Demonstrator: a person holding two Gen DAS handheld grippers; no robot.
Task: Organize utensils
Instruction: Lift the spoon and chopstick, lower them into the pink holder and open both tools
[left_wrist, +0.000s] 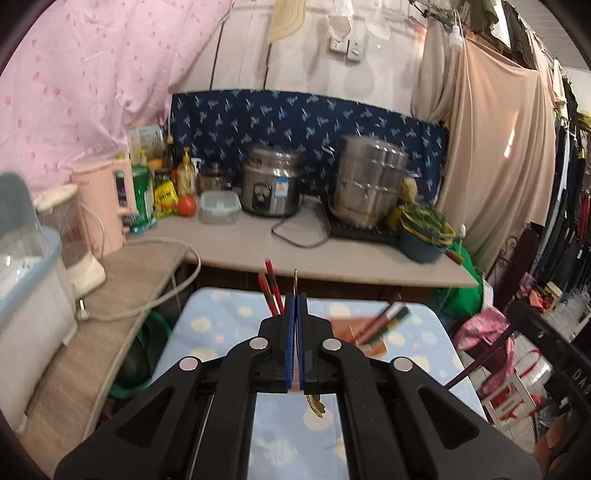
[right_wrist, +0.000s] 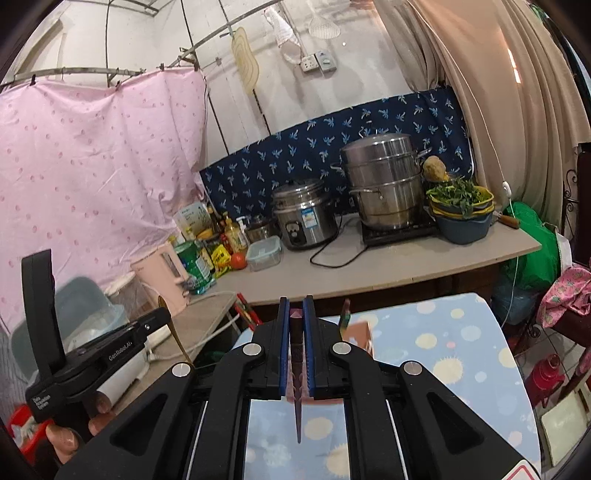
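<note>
A cramped kitchen corner hung with a pink dotted sheet (right_wrist: 92, 155) and a navy leaf-print cloth (left_wrist: 306, 122) backs a long grey counter (left_wrist: 258, 240) that carries a steel rice cooker (left_wrist: 271, 188), a tall stacked steamer pot (right_wrist: 384, 181), a blue basin of greens (right_wrist: 461, 210), a lidded plastic box (left_wrist: 218, 206), a tomato (left_wrist: 186, 205) and a cluster of bottles beside a pink kettle (left_wrist: 105, 206). Nearer, a small table under a pale blue cloth with yellow spots (right_wrist: 443, 354) lies beneath both tools. The left gripper (left_wrist: 295, 299) has its blue pads pressed almost together on a thin gold-coloured utensil (left_wrist: 314, 404), whose ornate end hangs below the pads while its tip pokes up above them. Only the left wrist view shows red chopsticks (left_wrist: 269, 288) standing just behind that gripper and a blurred bundle of further chopsticks (left_wrist: 384, 323) over a brownish box on the cloth. The right gripper (right_wrist: 296, 306) is narrowly closed around a dark tapering stick with a pinkish top (right_wrist: 296, 369), which runs down between the pads to a point. Only the right wrist view shows the left tool from the side, the person's fingers (right_wrist: 70, 437) around its handle and the gold utensil curving down from it; "GenRobot.AI" is readable on its black body, while the white label lower down is too small to read.
</note>
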